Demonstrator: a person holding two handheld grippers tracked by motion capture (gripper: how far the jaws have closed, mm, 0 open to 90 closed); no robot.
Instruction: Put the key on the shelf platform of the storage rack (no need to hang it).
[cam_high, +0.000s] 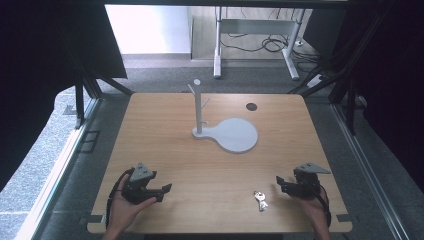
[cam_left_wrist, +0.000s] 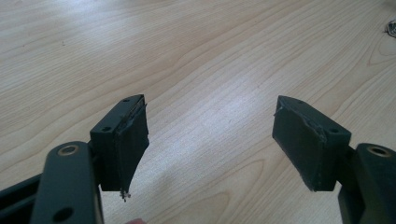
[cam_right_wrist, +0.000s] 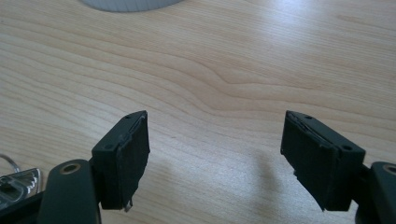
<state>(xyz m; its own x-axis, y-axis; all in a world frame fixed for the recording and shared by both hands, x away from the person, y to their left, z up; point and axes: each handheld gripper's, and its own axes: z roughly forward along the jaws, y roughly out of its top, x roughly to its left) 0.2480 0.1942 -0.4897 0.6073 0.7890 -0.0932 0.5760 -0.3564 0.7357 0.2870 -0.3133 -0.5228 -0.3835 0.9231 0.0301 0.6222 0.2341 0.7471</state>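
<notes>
A small bunch of silver keys (cam_high: 260, 200) lies on the wooden table (cam_high: 165, 135) near its front edge, and shows again at the lower left of the right gripper view (cam_right_wrist: 15, 183). A grey peg stand (cam_high: 199, 107) rises upright from a round grey base (cam_high: 236, 135) at mid-table. My left gripper (cam_high: 164, 192) is held low at the front left, open and empty (cam_left_wrist: 210, 126). At the front right, my right gripper (cam_high: 280, 184) is open with nothing in it (cam_right_wrist: 215, 140), just right of the keys.
A dark round spot (cam_high: 251, 106) marks the table behind the base. The keys glint at the far right edge of the left gripper view (cam_left_wrist: 391, 29). The grey base's rim (cam_right_wrist: 126, 4) lies ahead of the right jaws. Black frame posts flank the table.
</notes>
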